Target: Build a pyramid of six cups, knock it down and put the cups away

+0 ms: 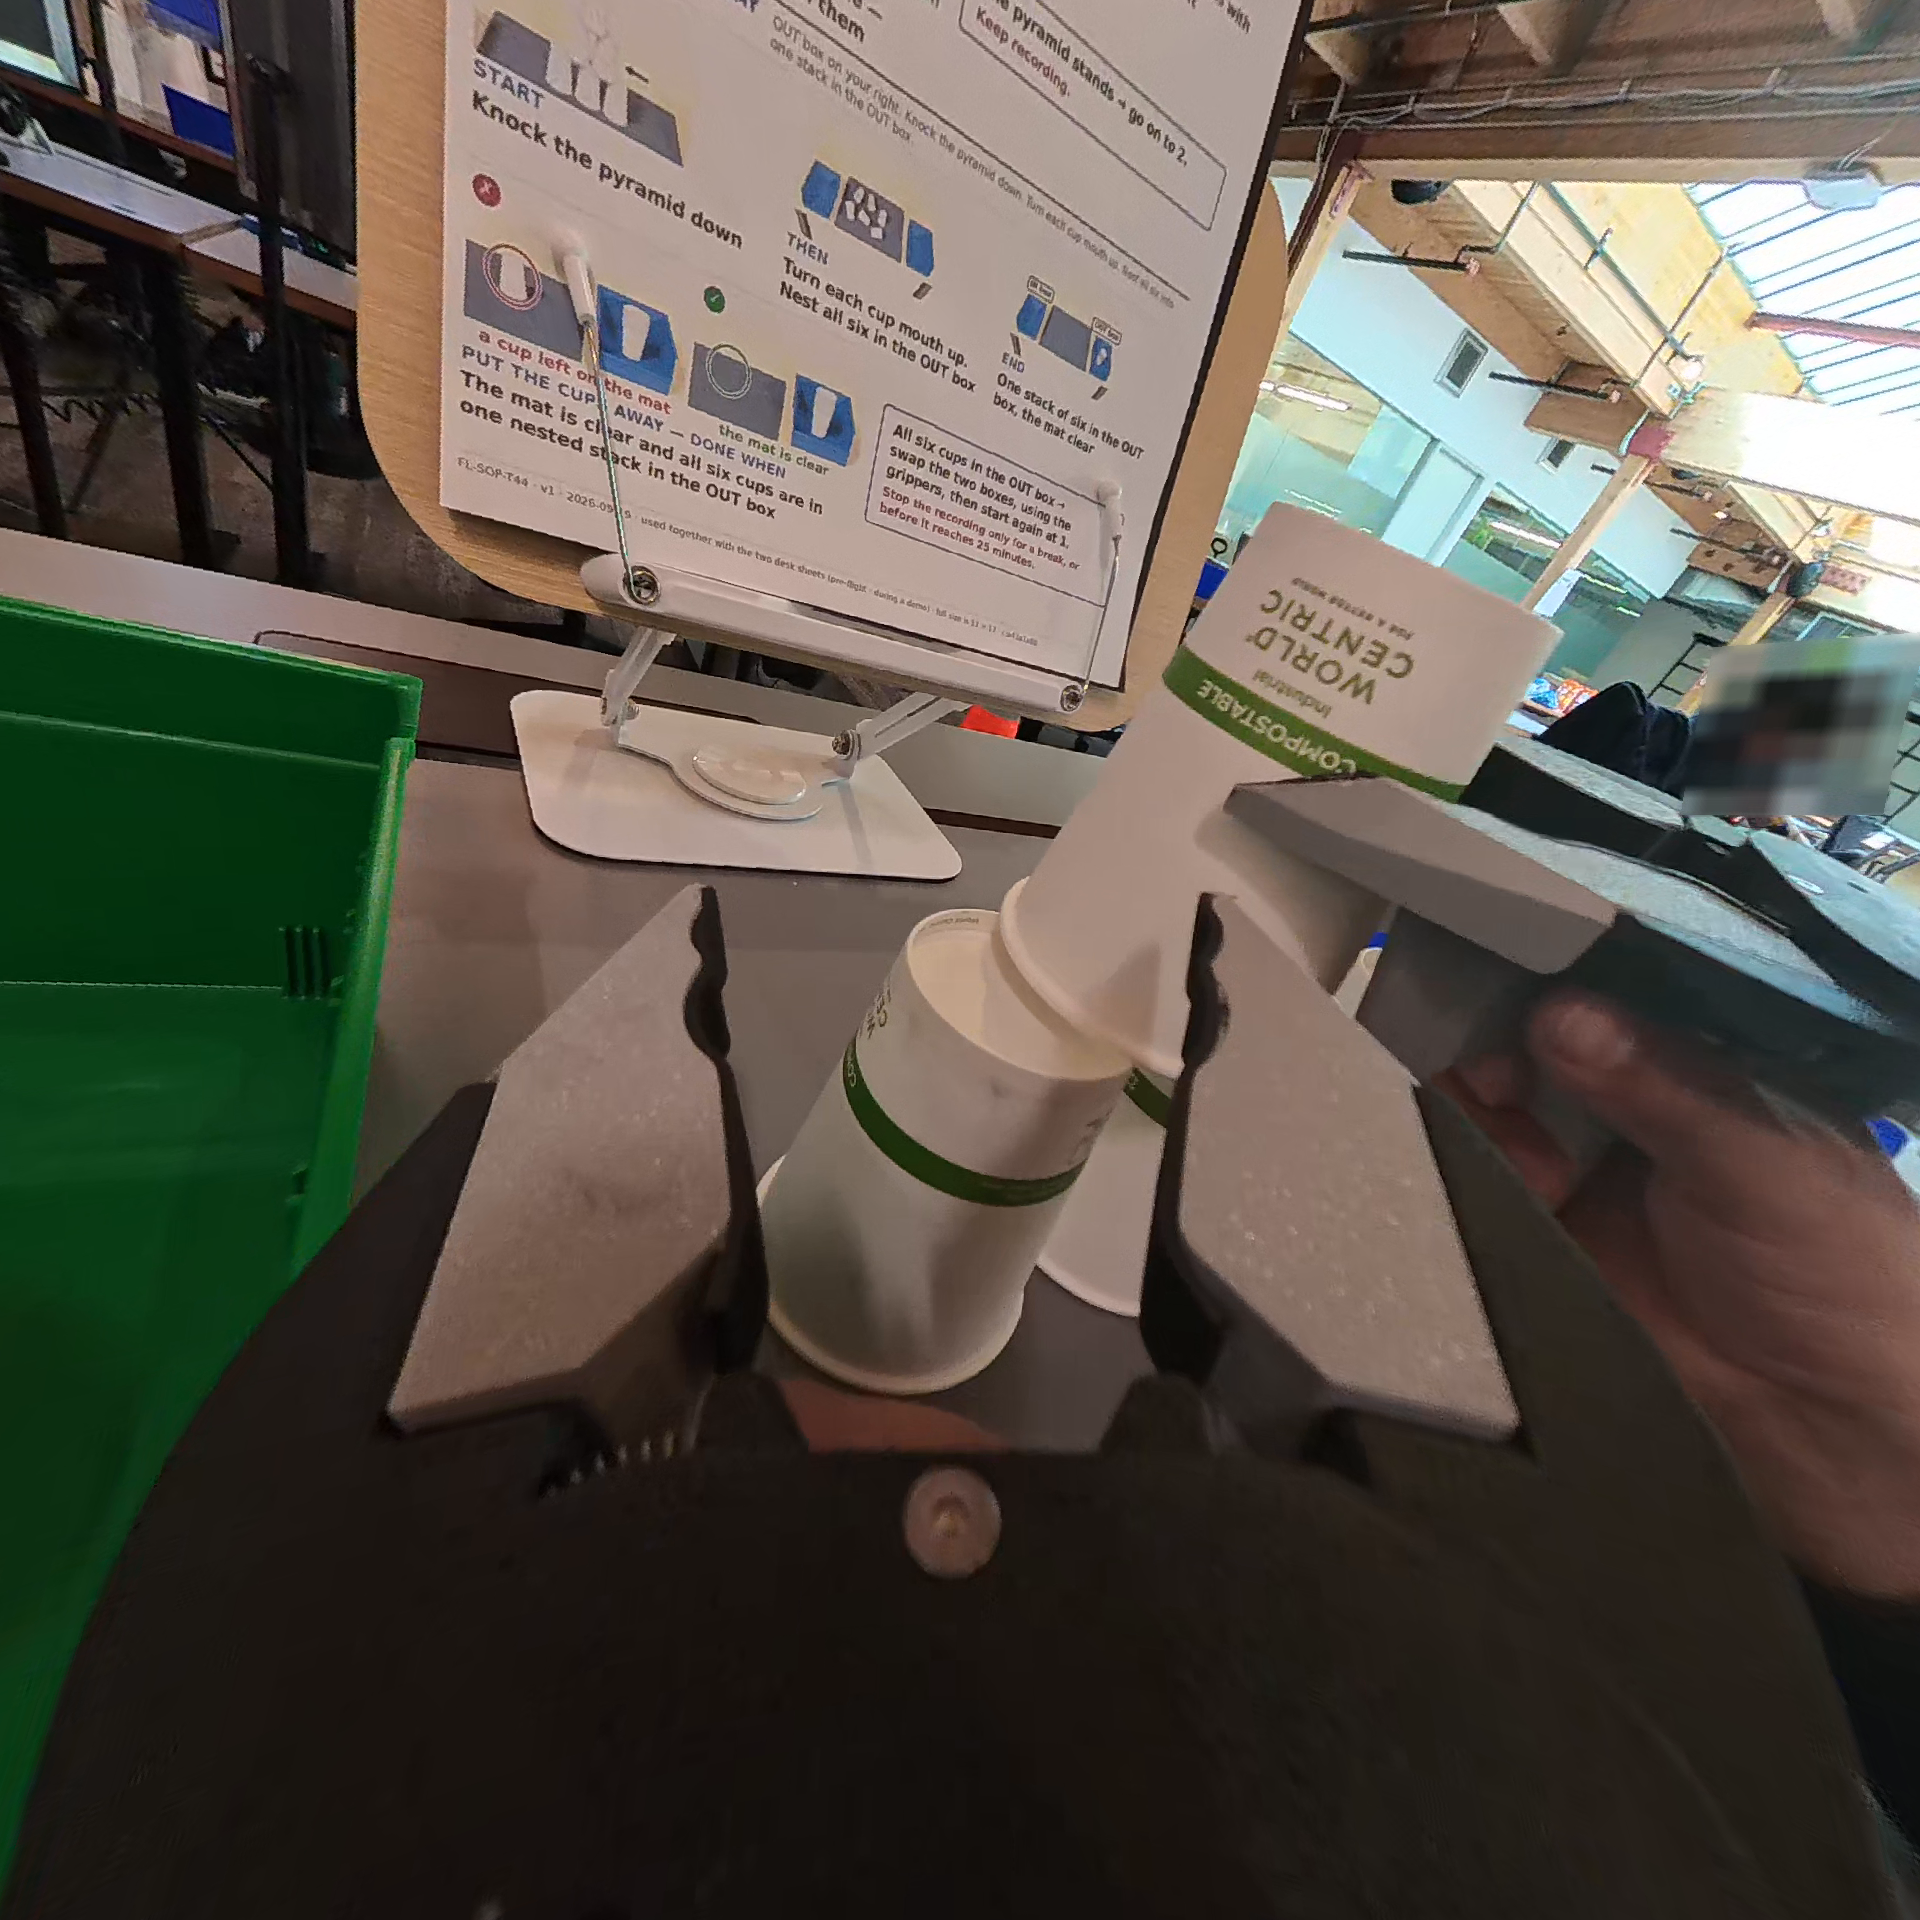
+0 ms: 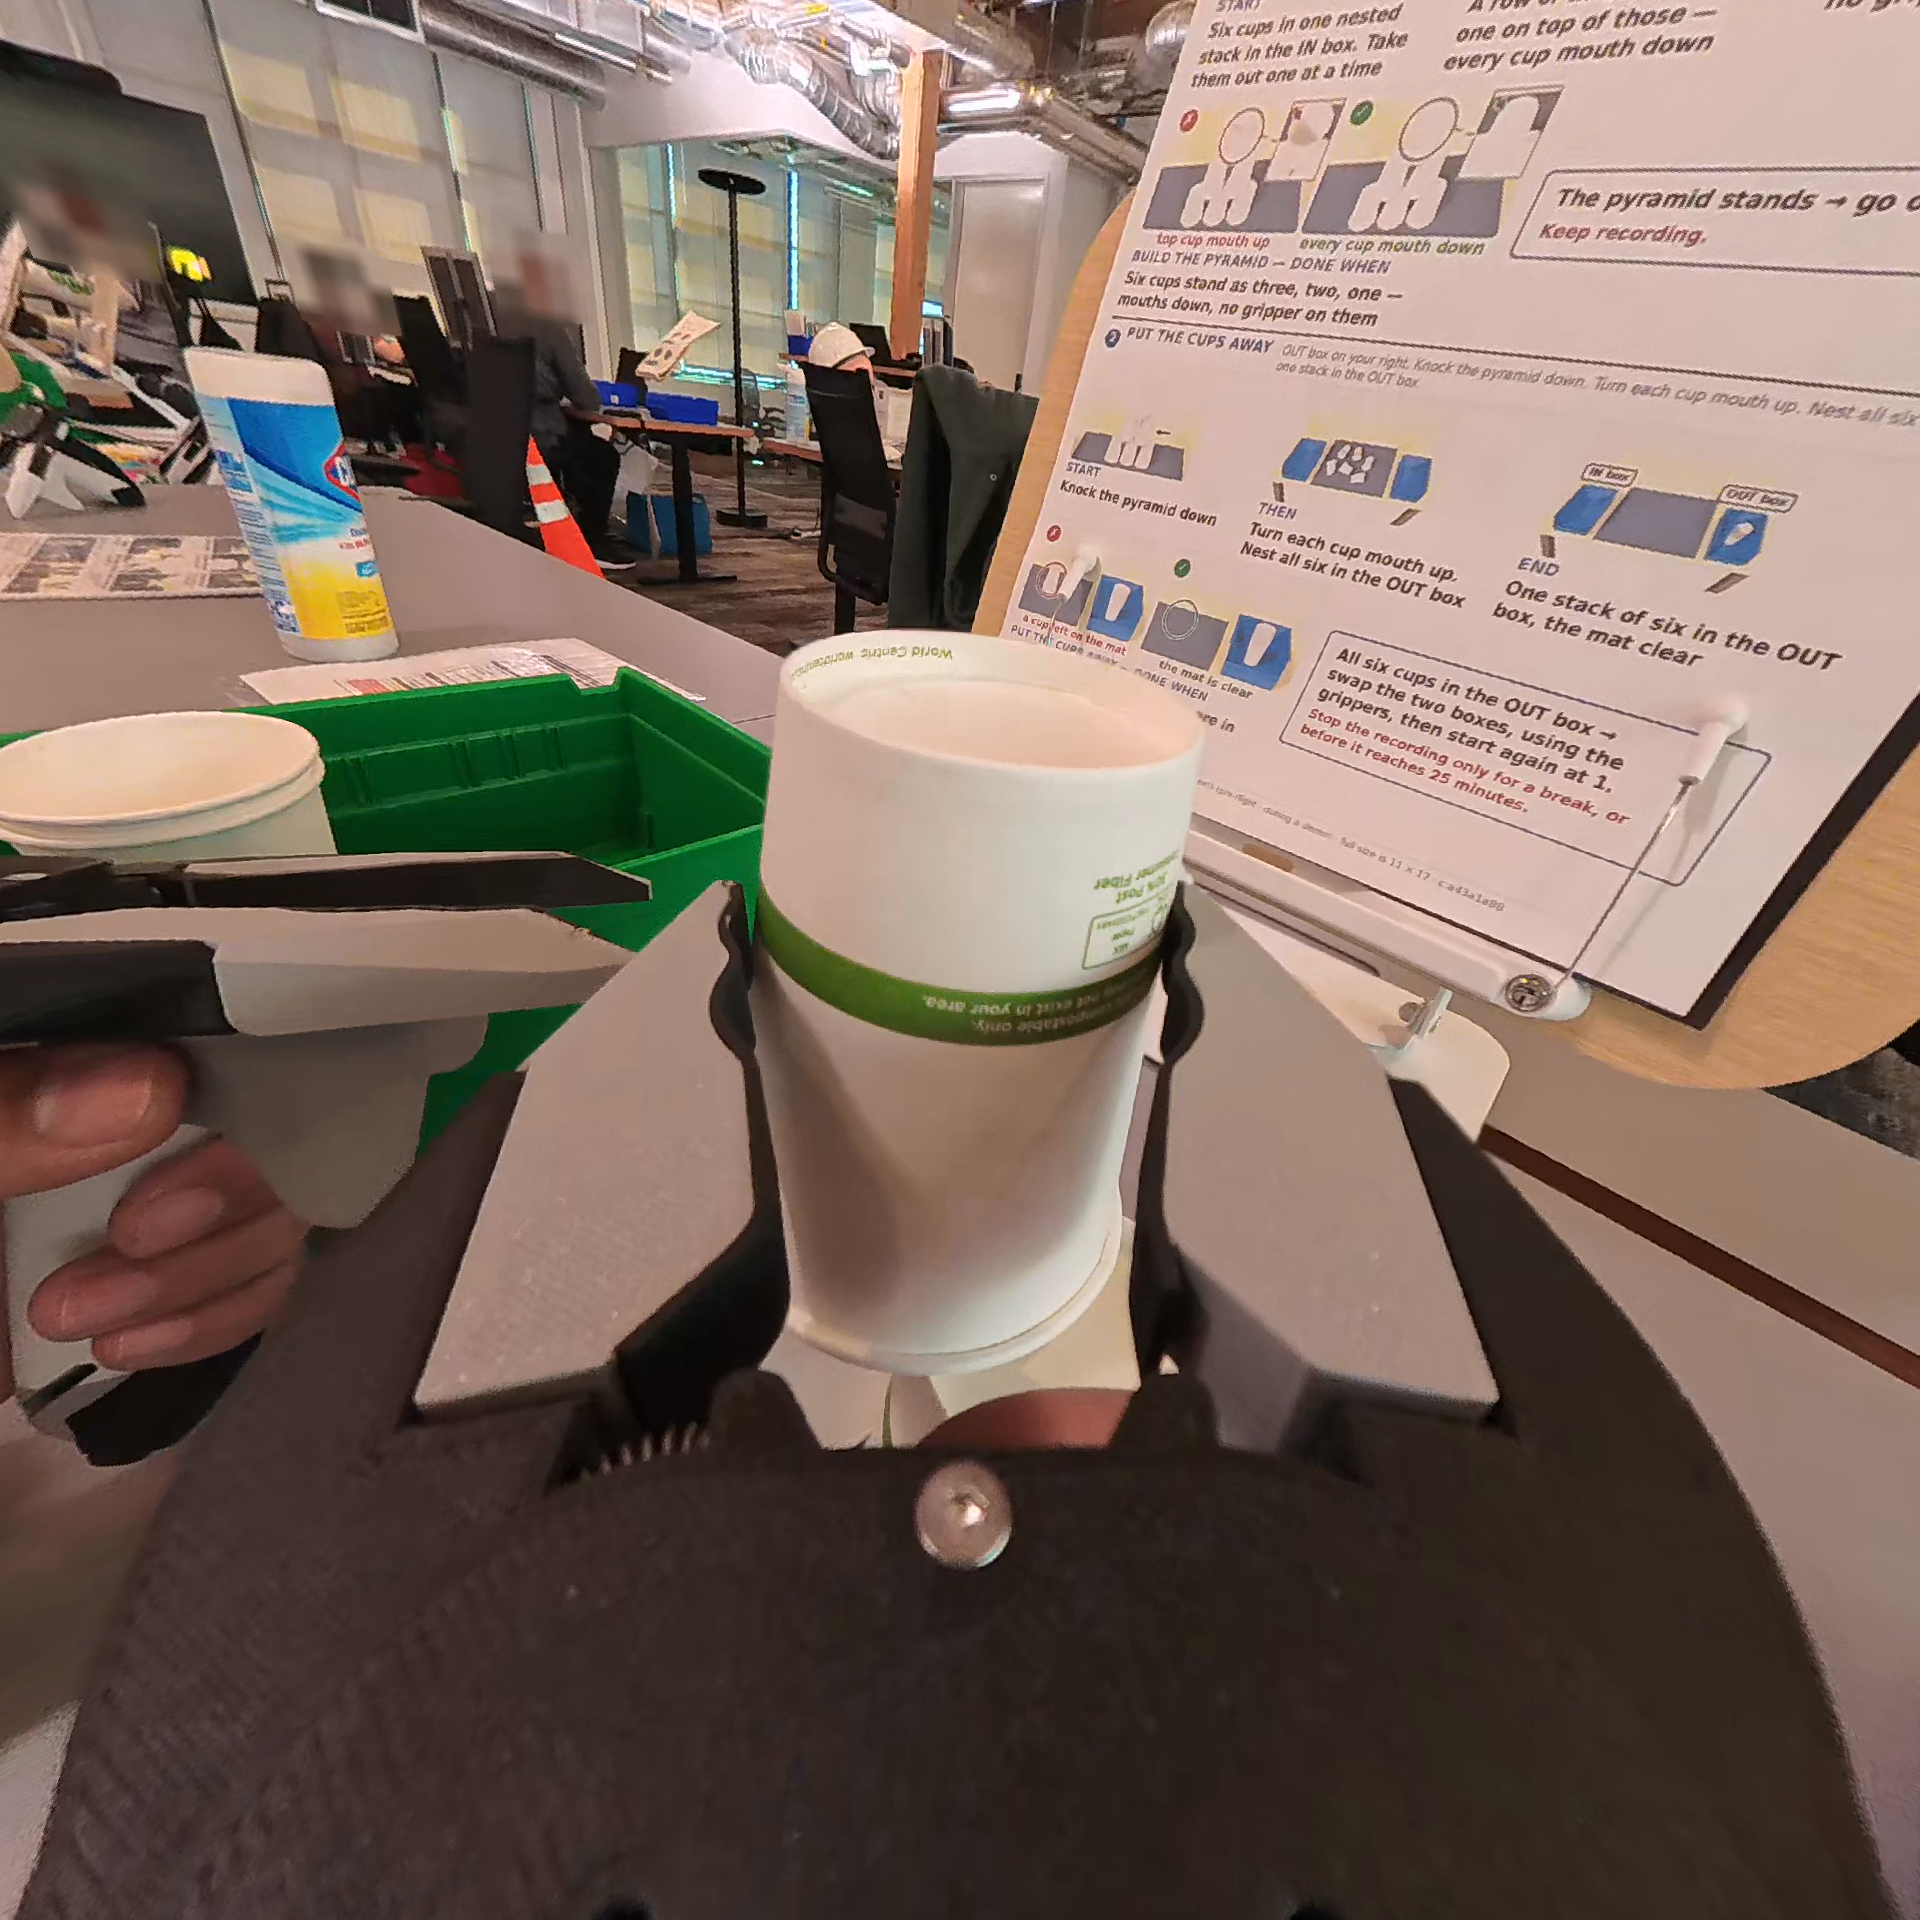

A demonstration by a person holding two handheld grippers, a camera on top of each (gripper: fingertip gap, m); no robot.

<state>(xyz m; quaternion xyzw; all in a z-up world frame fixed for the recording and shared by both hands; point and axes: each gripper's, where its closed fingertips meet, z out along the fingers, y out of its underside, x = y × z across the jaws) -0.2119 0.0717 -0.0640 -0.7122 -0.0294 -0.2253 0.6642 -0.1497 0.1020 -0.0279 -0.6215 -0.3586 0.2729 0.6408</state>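
The right gripper (image 2: 961, 1049) pinches an inverted white cup (image 2: 966, 997) at its green band. Only the left wrist view shows the left gripper (image 1: 951, 1101) spread around a mouth-down cup (image 1: 925, 1174) on the bench (image 1: 499, 935), perhaps untouched; green box (image 1: 187, 883) at nine o'clock.

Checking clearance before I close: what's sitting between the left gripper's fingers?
Left wrist view: an upside-down white paper cup stands between the fingers of the open left gripper.
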